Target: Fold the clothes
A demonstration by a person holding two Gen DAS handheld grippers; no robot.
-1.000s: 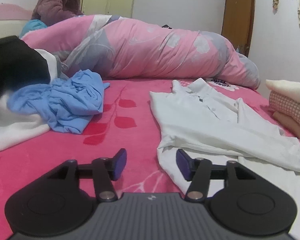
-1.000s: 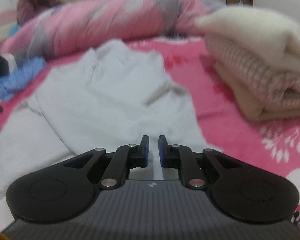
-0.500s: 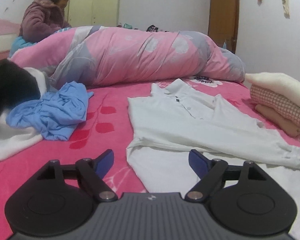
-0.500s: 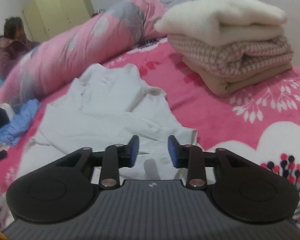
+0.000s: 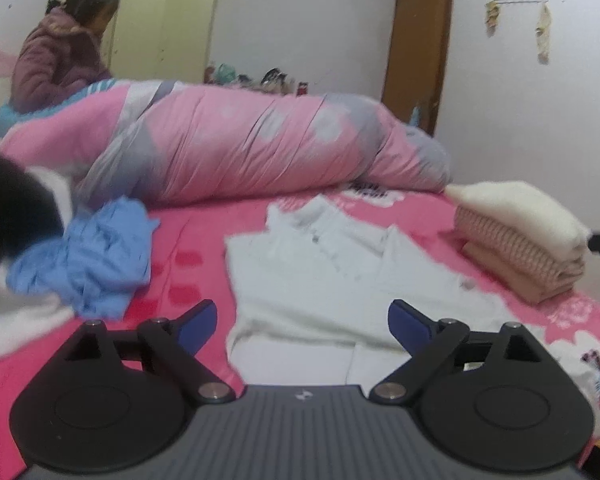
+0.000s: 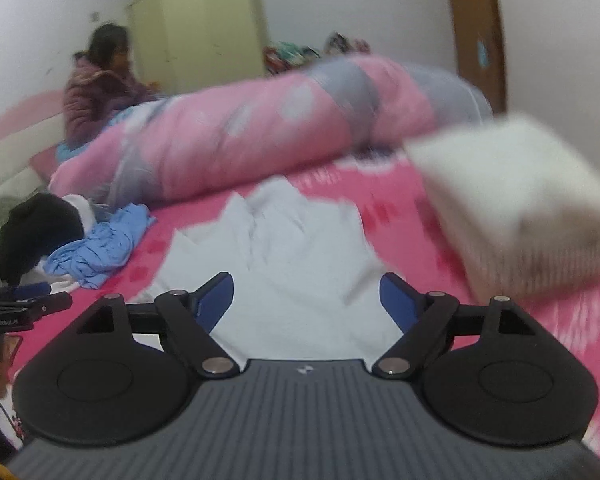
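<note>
Tools (image 5: 302, 328) (image 6: 306, 300) gape wide, empty, above white shirt (image 5: 320, 280).

My right camera smears the folded stack (image 6: 516, 208) beside the white shirt (image 6: 284, 256). My gripper body hides the shirt's near end. The black cloth (image 5: 8, 208) runs off the left edge.

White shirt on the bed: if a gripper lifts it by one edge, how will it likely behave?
The white shirt lies flat and creased on the pink bed, so it is probably thin and floppy and would drape rather than hold shape. A folded-over sleeve looks likely to fall open. It seems light; both open grippers could share it.
</note>
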